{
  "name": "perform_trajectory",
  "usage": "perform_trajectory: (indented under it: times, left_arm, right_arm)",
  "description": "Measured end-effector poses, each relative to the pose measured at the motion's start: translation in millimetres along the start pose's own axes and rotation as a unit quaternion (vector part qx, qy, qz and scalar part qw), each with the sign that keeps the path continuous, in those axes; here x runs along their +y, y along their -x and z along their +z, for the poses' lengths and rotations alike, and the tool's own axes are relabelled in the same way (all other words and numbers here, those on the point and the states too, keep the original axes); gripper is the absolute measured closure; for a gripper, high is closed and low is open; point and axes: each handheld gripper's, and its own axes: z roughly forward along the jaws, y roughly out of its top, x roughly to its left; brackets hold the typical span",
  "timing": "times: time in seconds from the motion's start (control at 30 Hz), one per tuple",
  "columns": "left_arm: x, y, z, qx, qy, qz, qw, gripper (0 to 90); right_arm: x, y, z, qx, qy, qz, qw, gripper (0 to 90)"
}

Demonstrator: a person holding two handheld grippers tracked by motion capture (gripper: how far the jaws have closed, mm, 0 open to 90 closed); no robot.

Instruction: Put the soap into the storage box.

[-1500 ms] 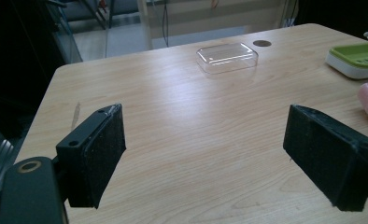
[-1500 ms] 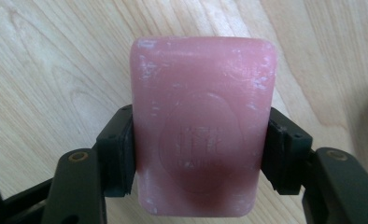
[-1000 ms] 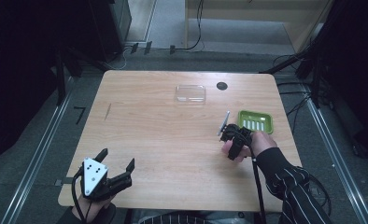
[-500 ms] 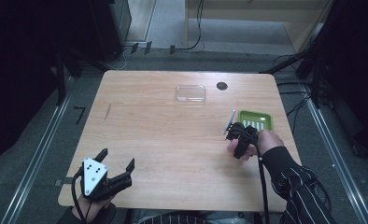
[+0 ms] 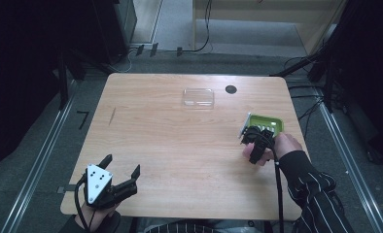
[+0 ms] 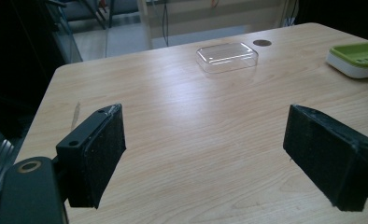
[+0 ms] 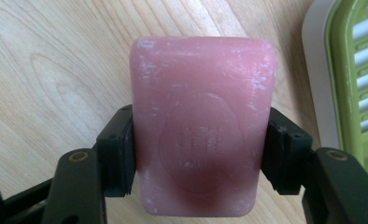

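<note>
Right tool (image 7: 198, 154) is clamped on the pink rectangular soap bar (image 7: 201, 126), lifted beside the green slotted soap dish (image 5: 266, 124) at centre right. Placing it there looks like what's left. Left tool (image 6: 205, 156) gapes empty over the wooden surface (image 5: 180, 145), lower left.

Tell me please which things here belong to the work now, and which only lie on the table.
Likely in the job:
- pink rectangular soap bar, clamped in the right gripper
- green slatted plastic soap dish, right beside that gripper

Lying about:
- clear shallow plastic lid, far side of the wooden table
- left gripper, open, holding nothing
</note>
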Motion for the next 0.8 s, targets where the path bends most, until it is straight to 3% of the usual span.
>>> perform_trajectory:
  times: [0.8]
  left_arm:
    - [0.0,0.0,0.2,0.000,0.000,0.000,1.0000,13.4]
  right_arm:
    - [-12.9,21.6,-4.8,-0.005,0.002,0.026,0.9997,38.7]
